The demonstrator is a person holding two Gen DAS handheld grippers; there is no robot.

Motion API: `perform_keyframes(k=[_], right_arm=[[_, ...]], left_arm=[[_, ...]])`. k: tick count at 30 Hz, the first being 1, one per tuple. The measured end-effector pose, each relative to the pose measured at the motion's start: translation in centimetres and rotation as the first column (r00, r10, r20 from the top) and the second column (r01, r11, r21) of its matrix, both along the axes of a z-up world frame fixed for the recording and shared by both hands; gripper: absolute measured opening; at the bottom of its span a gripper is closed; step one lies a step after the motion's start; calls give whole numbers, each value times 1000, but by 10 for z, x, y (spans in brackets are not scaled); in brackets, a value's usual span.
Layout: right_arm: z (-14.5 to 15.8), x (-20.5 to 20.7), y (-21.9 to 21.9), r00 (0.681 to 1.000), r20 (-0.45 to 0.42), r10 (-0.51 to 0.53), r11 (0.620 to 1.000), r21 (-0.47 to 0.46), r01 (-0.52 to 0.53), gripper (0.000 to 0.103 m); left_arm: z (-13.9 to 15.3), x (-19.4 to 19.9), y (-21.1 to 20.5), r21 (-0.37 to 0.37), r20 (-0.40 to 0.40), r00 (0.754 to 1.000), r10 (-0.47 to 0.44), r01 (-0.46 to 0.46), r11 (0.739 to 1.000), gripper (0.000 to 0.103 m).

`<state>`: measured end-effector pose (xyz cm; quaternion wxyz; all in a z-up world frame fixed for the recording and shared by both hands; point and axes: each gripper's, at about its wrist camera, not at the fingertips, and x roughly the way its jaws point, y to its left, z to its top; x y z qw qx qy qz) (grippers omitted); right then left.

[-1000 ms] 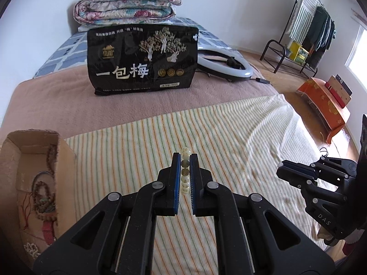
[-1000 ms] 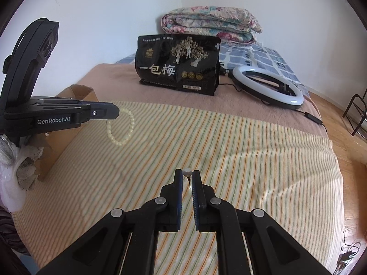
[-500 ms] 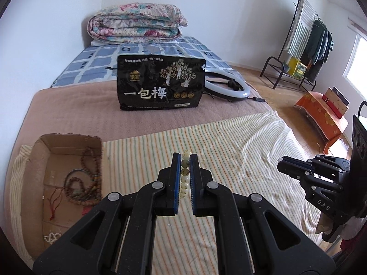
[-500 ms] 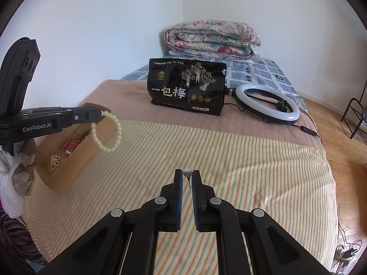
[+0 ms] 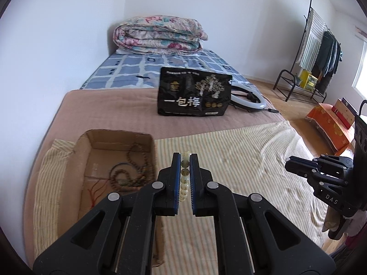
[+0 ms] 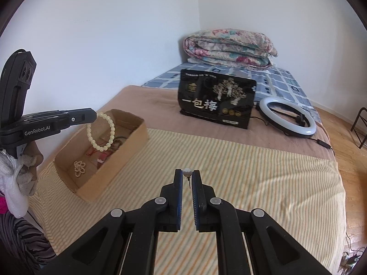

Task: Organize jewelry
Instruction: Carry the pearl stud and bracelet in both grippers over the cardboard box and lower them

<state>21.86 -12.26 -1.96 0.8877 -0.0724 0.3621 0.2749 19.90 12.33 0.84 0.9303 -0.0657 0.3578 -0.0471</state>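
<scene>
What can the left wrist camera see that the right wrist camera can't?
Only the left wrist view shows the clothes rack by the window and the orange stool on the floor.

Only the right wrist view shows the pearl earring pinched in the right gripper, the whole pale bead bracelet dangling as a loop over the cardboard box, and a small pearly piece inside it.

Both show the box, the black snack bag, the ring light, the folded quilt and the striped cloth.

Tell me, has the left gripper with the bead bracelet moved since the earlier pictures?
Yes. In the right wrist view the left gripper and its bead bracelet now hang over the cardboard box; earlier they hung beside it, over the striped cloth.
</scene>
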Motion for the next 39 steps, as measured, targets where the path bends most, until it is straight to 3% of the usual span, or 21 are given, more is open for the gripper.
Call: perform_keyframes(k=[19, 28, 39], right_arm=[[-10, -23, 102, 987, -32, 160, 986, 53, -158, 5], [-31, -30, 145, 974, -81, 210, 975, 92, -203, 5], [-48, -36, 188, 954, -98, 284, 958, 68, -278, 5]], left_arm=[[-19, -36, 103, -11, -1, 985, 172, -172, 985, 5], [-36, -33, 118, 2, -20, 981, 191, -191, 982, 5], [-50, -23, 129, -25, -46, 979, 200, -201, 979, 5]])
